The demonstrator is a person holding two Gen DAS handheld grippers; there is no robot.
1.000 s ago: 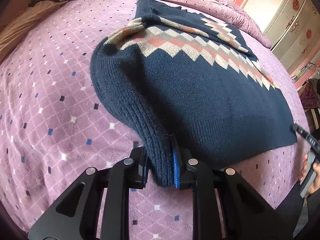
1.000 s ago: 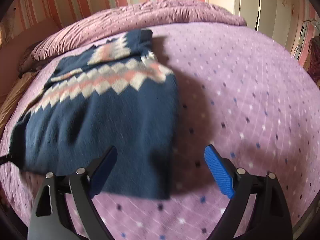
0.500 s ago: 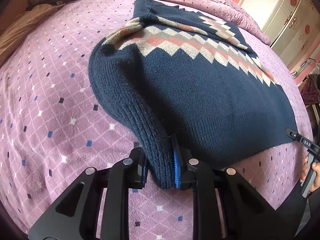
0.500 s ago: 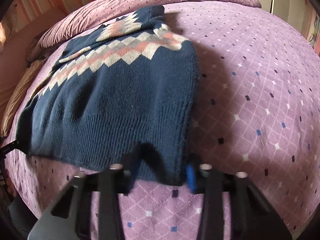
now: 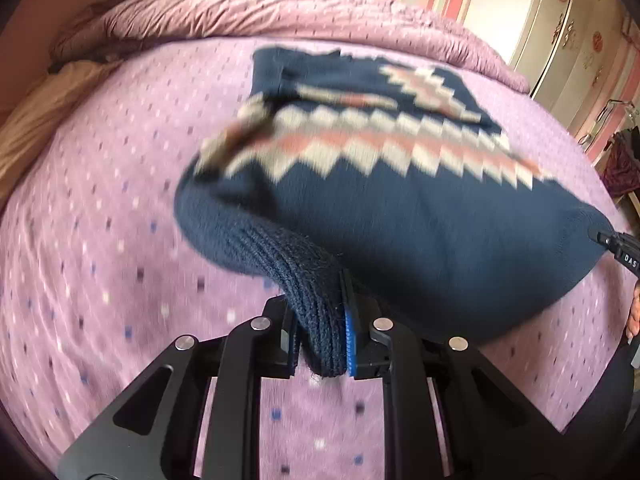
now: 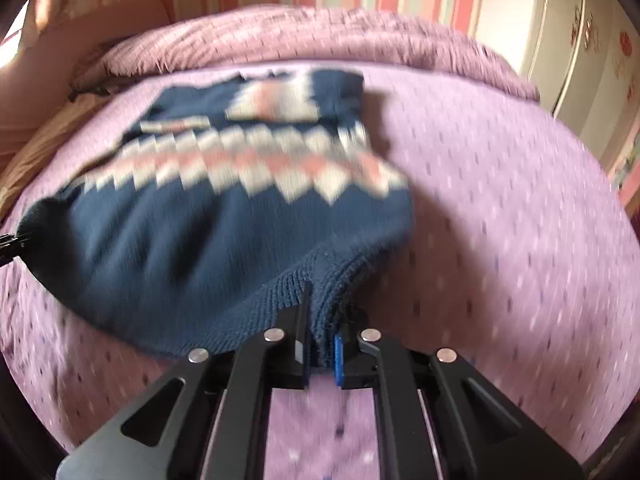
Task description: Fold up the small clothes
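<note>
A navy knitted sweater [image 5: 400,220] with a pink and cream zigzag band lies on the purple bed cover [image 5: 100,240], its near hem raised off it. My left gripper [image 5: 322,344] pinches the hem's left corner, jaws closing tighter on the bunched knit. In the right wrist view the sweater [image 6: 180,240] stretches away to the left, and my right gripper [image 6: 320,344] is shut on the hem's right corner, jaws just closing on it. Each gripper's tip shows at the edge of the other view: the right gripper [image 5: 616,248] and the left gripper [image 6: 8,244].
A rolled purple duvet [image 5: 280,12] lies across the far end of the bed. A tan pillow [image 5: 36,120] sits at the far left. A cream wardrobe [image 5: 560,20] stands to the right before a striped wall. A person's hand [image 5: 634,312] shows at the right edge.
My right gripper went from wide open over the hem to shut on its right corner. Both grippers rose, lifting the near hem off the bed.
</note>
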